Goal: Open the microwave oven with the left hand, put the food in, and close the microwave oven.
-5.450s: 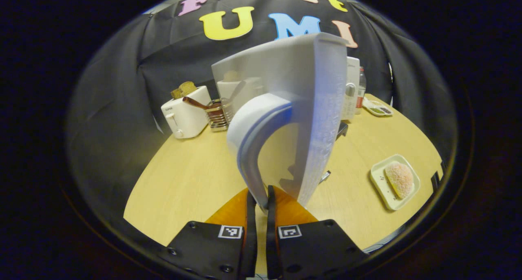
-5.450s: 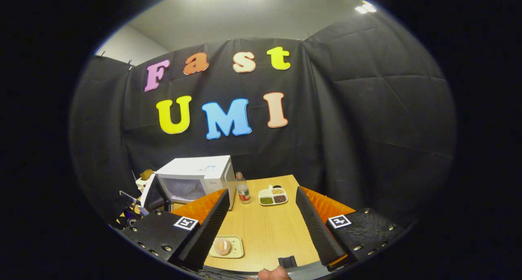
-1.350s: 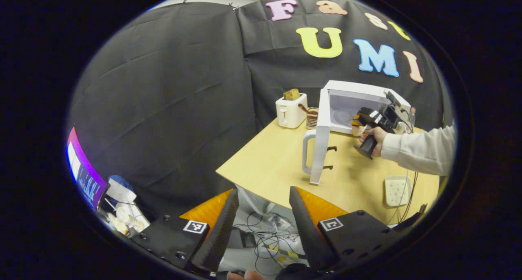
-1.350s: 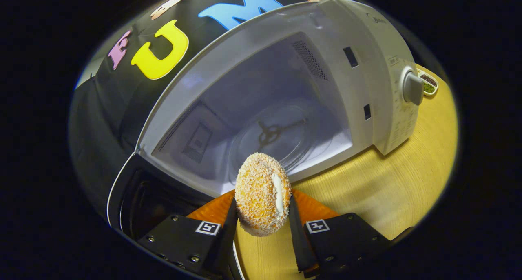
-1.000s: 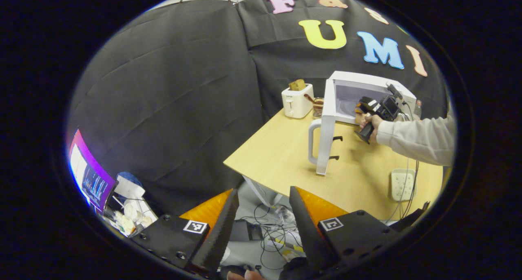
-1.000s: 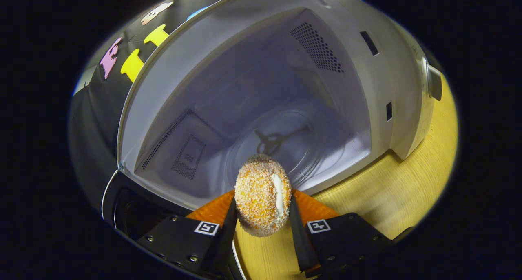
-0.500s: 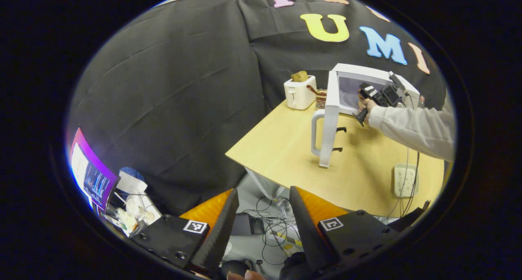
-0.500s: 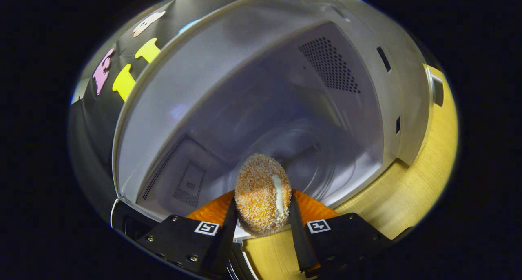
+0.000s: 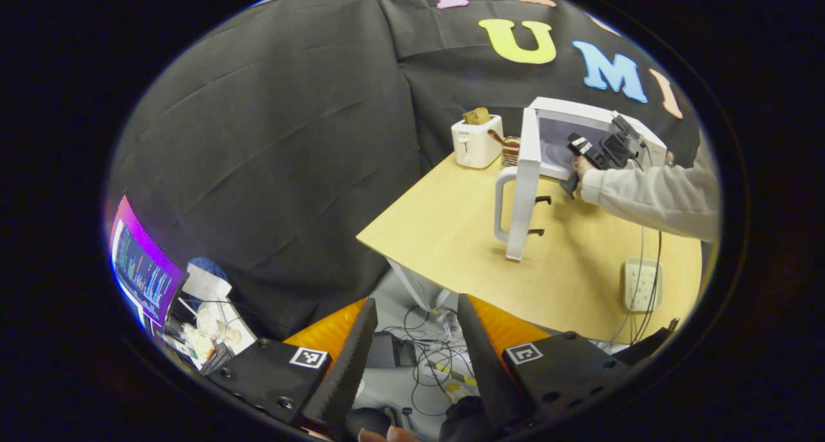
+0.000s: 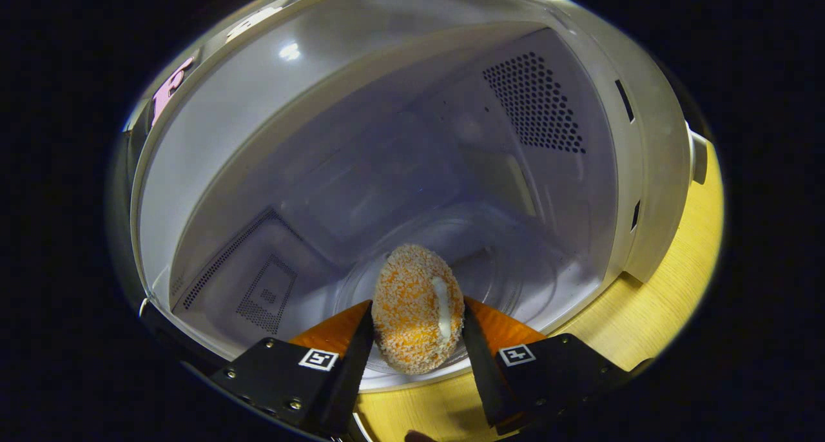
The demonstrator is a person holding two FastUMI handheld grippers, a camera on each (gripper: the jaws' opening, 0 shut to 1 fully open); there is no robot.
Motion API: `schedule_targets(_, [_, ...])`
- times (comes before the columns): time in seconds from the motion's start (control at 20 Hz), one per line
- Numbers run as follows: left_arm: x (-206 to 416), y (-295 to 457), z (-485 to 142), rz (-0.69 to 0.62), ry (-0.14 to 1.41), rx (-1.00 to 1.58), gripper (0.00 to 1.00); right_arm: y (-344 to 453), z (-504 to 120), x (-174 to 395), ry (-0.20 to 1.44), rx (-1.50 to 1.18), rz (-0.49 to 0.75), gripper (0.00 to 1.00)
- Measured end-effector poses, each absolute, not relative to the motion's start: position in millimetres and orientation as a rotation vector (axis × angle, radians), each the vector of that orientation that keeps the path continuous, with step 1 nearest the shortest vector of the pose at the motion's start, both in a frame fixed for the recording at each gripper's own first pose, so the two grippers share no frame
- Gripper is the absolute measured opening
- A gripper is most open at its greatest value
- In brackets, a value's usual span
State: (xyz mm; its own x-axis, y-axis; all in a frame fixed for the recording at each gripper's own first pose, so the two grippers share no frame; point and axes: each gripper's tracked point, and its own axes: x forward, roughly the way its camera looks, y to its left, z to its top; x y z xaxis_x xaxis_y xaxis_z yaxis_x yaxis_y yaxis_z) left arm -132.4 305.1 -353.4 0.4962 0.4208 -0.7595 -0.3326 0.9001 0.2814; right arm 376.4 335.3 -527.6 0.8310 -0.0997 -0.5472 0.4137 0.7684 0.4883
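- Two grippers, each with ridged black fingers backed in orange.
- In the left gripper view, the left gripper point(image 9: 412, 352) hangs off the table's edge above tangled cables point(image 9: 425, 358), its fingers spread apart and gripping nothing.
- Farther right stands a boxy white toaster point(image 9: 475, 147) on the pale wood-grain table point(image 9: 445, 236), then the microwave oven point(image 9: 583, 139), its flat white door point(image 9: 523, 184) swung wide (curved handle facing out).
- A grey sleeve point(image 9: 657, 194) reaches to the oven mouth.
- In the right gripper view, the right gripper point(image 10: 417, 339) pinches the round, crumb-coated bun point(image 10: 417, 308) between both fingers, at the oven's smooth white cavity point(image 10: 387, 171), over the glass turntable point(image 10: 515, 268).
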Motion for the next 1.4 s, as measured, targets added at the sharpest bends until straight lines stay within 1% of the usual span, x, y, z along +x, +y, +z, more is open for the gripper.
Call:
schedule_targets(0.1, [-130, 304, -355, 0.454, 0.942, 0.106, 0.89, 339, -526, 376, 0.520, 0.655, -0.277, 0.76])
schedule_targets(0.15, [-131, 304, -355, 0.453, 0.939, 0.102, 0.89, 341, -525, 375, 0.519, 0.658, -0.268, 0.83])
schedule_targets(0.2, [-130, 303, -354, 0.455, 0.938, 0.097, 0.89, 341, -524, 372, 0.528, 0.653, -0.261, 0.83])
schedule_targets(0.25, [-130, 303, -356, 0.457, 0.934, 0.094, 0.89, 342, -523, 370, 0.533, 0.644, -0.254, 0.90])
schedule_targets(0.3, [-128, 303, -355, 0.457, 0.926, 0.094, 0.89, 343, -521, 367, 0.540, 0.635, -0.239, 0.94])
schedule_targets(0.5, [-110, 310, -355, 0.431, 0.881, 0.117, 0.89, 339, -503, 352, 0.546, 0.570, -0.172, 0.94])
schedule_targets(0.7, [-81, 321, -353, 0.401, 0.801, 0.111, 0.89, 321, -487, 330, 0.571, 0.497, -0.114, 0.94])
schedule_targets(0.75, [-73, 322, -354, 0.391, 0.780, 0.104, 0.85, 318, -484, 323, 0.579, 0.464, -0.102, 0.94])
schedule_targets(0.8, [-63, 324, -354, 0.372, 0.763, 0.095, 0.89, 317, -479, 315, 0.589, 0.435, -0.084, 0.94])
schedule_targets(0.85, [-57, 324, -357, 0.353, 0.752, 0.089, 0.87, 316, -474, 306, 0.600, 0.413, -0.069, 0.94])
schedule_targets(0.9, [-48, 326, -358, 0.327, 0.734, 0.083, 0.85, 315, -467, 298, 0.605, 0.395, -0.056, 0.94])
schedule_targets(0.95, [-37, 328, -356, 0.301, 0.708, 0.079, 0.86, 314, -459, 289, 0.604, 0.373, -0.046, 0.94])
schedule_targets(1.0, [-26, 332, -355, 0.271, 0.685, 0.077, 0.89, 315, -447, 280, 0.600, 0.351, -0.035, 0.94])
schedule_targets(1.15, [-3, 347, -362, 0.186, 0.652, 0.065, 0.89, 316, -412, 239, 0.597, 0.308, -0.003, 0.94])
schedule_targets(1.3, [25, 354, -389, 0.081, 0.645, -0.014, 0.89, 316, -382, 193, 0.586, 0.260, 0.026, 0.94])
schedule_targets(1.35, [34, 352, -400, 0.046, 0.647, -0.038, 0.85, 316, -373, 178, 0.580, 0.257, 0.035, 0.95])
schedule_targets(1.4, [44, 352, -409, 0.014, 0.646, -0.050, 0.85, 315, -365, 163, 0.579, 0.256, 0.037, 0.95])
